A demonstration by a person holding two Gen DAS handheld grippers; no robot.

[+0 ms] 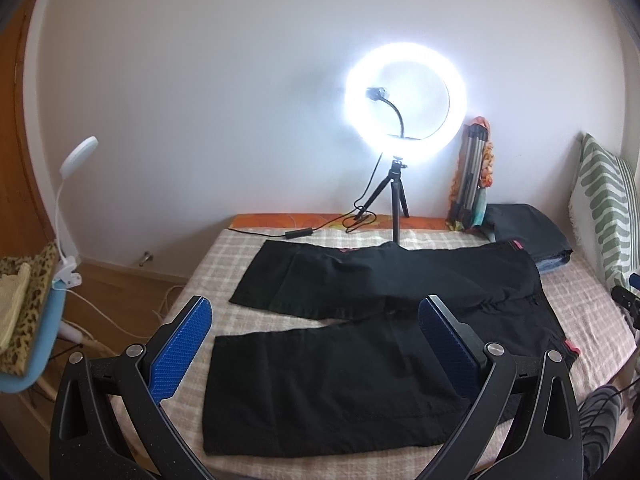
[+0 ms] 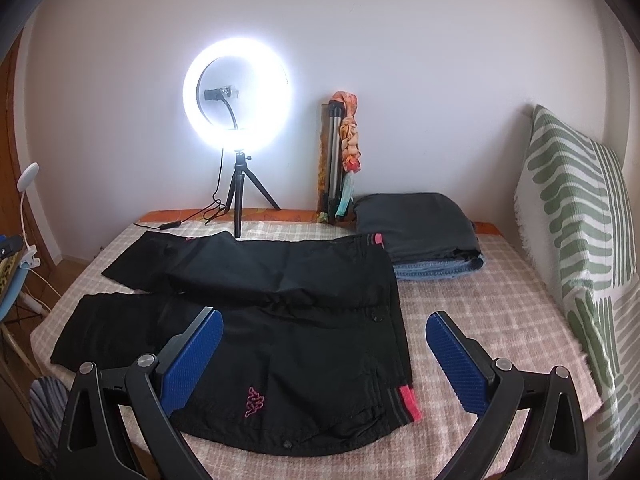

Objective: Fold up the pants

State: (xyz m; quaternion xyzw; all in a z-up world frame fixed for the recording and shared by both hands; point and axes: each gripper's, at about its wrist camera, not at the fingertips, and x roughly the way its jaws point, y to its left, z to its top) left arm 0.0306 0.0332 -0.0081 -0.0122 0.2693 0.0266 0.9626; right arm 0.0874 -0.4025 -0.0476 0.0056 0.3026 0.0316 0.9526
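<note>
just black pants [image 1: 360, 320] flat on bed [image 2: 500, 312], untouched beyond both wide-apart jaws, left gripper [image 1: 316, 344], right gripper [image 2: 324, 356]

pants [image 2: 280, 312]: 1 | ring light [image 2: 236, 96]: 1 | pillow [image 2: 576, 208]: 1 | folded garments [image 2: 420, 232]: 2

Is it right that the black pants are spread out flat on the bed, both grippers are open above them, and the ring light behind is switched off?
Not quite. The ring light is switched on, glowing bright white in both wrist views. The rest holds: the black pants lie spread on the bed, and the left gripper and right gripper are both open above them.
</note>
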